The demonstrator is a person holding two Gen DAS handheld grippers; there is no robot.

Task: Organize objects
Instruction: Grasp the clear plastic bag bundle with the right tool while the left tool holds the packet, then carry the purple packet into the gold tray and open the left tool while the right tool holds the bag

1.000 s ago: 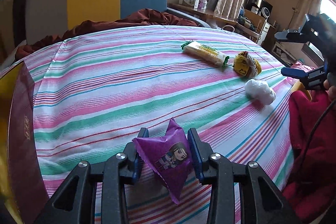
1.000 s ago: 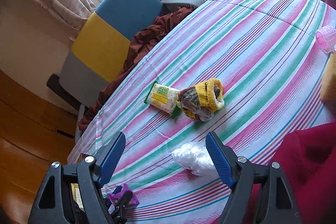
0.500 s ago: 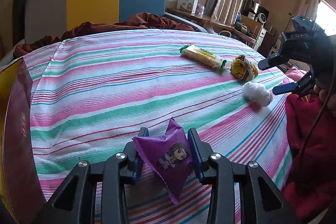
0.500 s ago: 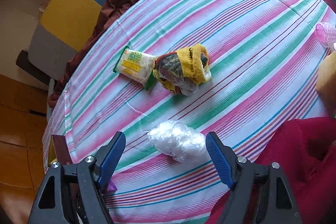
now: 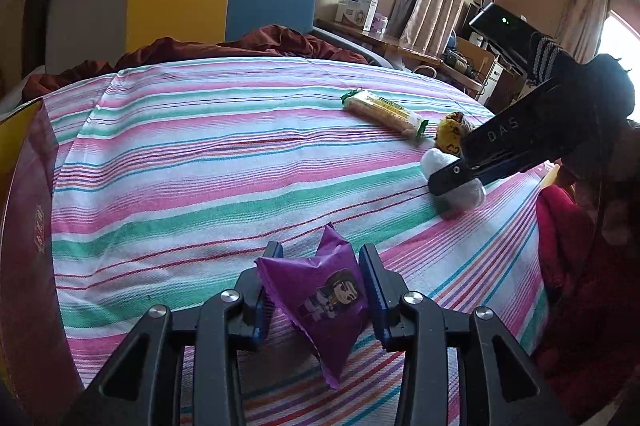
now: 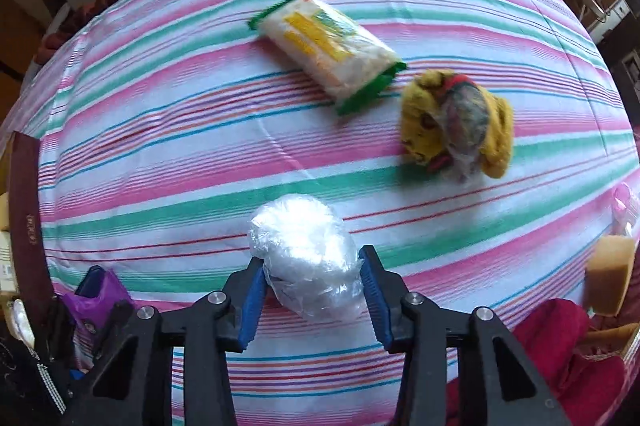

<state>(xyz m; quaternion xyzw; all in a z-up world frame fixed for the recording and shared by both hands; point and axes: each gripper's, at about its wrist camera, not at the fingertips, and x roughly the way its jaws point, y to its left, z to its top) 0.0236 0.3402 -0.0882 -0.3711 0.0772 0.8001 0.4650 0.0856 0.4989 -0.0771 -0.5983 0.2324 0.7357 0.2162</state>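
Right gripper has dropped over clear plastic wad on striped cloth; jaws closing, pads seemingly touching its sides. Left gripper stays clamped on purple packet. Second pickup likely underway.

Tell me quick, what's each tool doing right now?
Left tool: closed on the purple snack packet.
Right tool: jaws closing, pads against the clear plastic bundle.
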